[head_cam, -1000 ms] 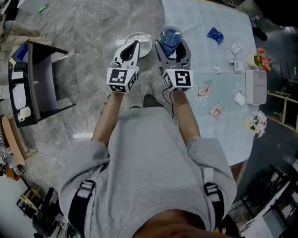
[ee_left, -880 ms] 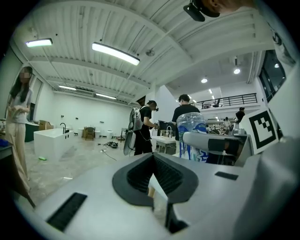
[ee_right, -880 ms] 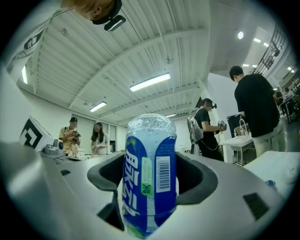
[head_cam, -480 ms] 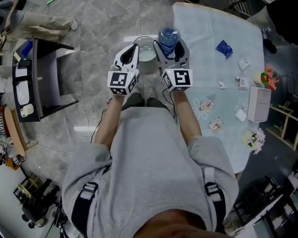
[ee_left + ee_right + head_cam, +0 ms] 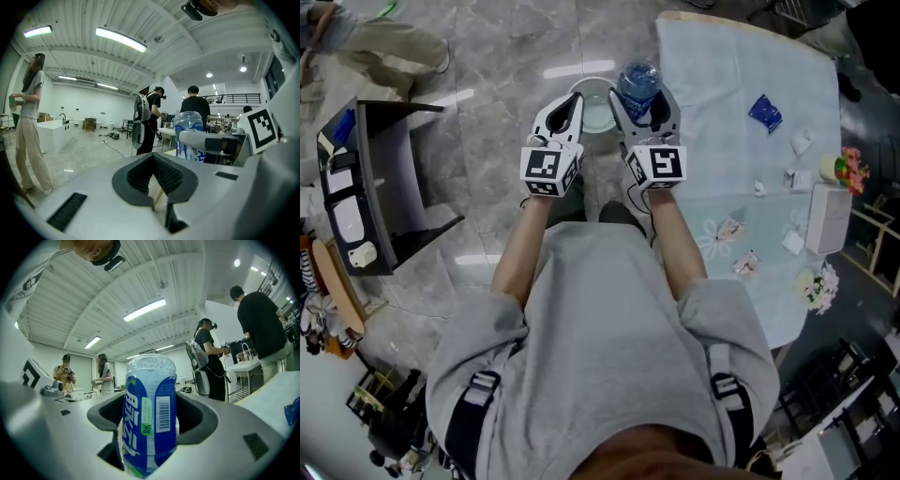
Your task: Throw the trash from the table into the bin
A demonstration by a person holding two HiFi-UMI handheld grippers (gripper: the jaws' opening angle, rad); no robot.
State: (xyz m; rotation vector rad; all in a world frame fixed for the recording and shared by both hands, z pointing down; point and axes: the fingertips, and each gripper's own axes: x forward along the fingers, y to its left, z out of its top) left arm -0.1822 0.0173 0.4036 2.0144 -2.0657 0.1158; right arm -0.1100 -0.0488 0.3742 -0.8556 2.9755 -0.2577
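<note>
A clear water bottle (image 5: 639, 81) with a blue label (image 5: 150, 399) stands upright between the jaws of my right gripper (image 5: 641, 97) (image 5: 151, 427), which is shut on it. The bottle hangs just off the table's left edge, beside the white round bin (image 5: 596, 109) on the floor. My left gripper (image 5: 567, 105) (image 5: 153, 164) is alongside, over the bin's left rim, shut with a thin wooden stick (image 5: 157, 198) pinched between its pads. The left gripper view also catches the bottle (image 5: 188, 136). A blue wrapper (image 5: 765, 112) and small white scraps (image 5: 794, 176) lie on the table (image 5: 712, 141).
A black shelf unit (image 5: 384, 178) stands on the grey floor at the left. A person's legs (image 5: 380, 52) show at the upper left. On the table's right side are a white box (image 5: 825, 220) and flowers (image 5: 848, 169). Several people stand farther off in the room.
Both grippers have moved together away from the table and lower. The bottle, earlier over the table's corner, now hangs off its edge next to the bin.
</note>
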